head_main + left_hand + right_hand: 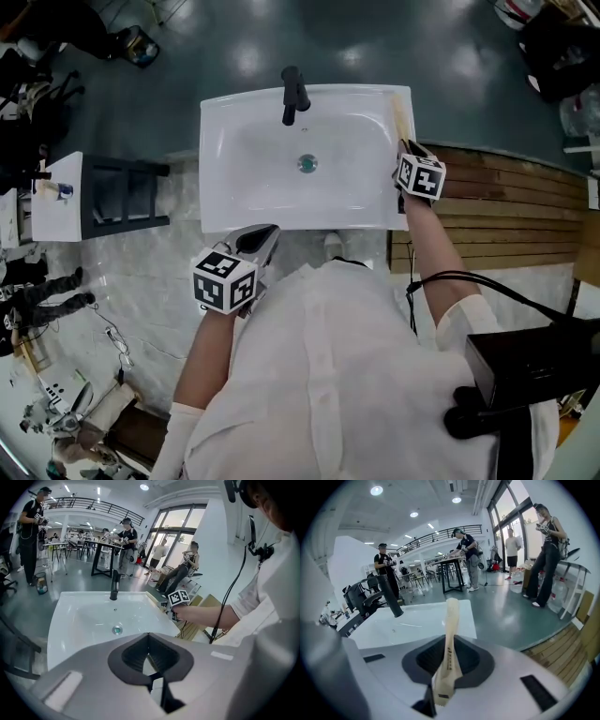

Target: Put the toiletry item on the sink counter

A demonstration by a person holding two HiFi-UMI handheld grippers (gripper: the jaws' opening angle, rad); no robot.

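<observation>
The toiletry item (401, 117) is a long beige wrapped stick. It lies along the right rim of the white sink (216, 122), pointing toward the back edge. My right gripper (409, 150) is shut on its near end. In the right gripper view the item (450, 634) rises from between the jaws, out over the sink counter (417, 625). My left gripper (265, 232) hovers just off the sink's front edge, shut and holding nothing. In the left gripper view, the basin (70, 616), the black faucet (114, 585) and the right gripper (174, 604) are all seen.
A black faucet (293, 94) stands at the sink's back centre. A dark shelf frame (122, 192) is to the left, and wooden slats (506, 206) lie on the floor to the right. A black box (525, 361) with a cable sits near my right elbow. Several people stand in the background.
</observation>
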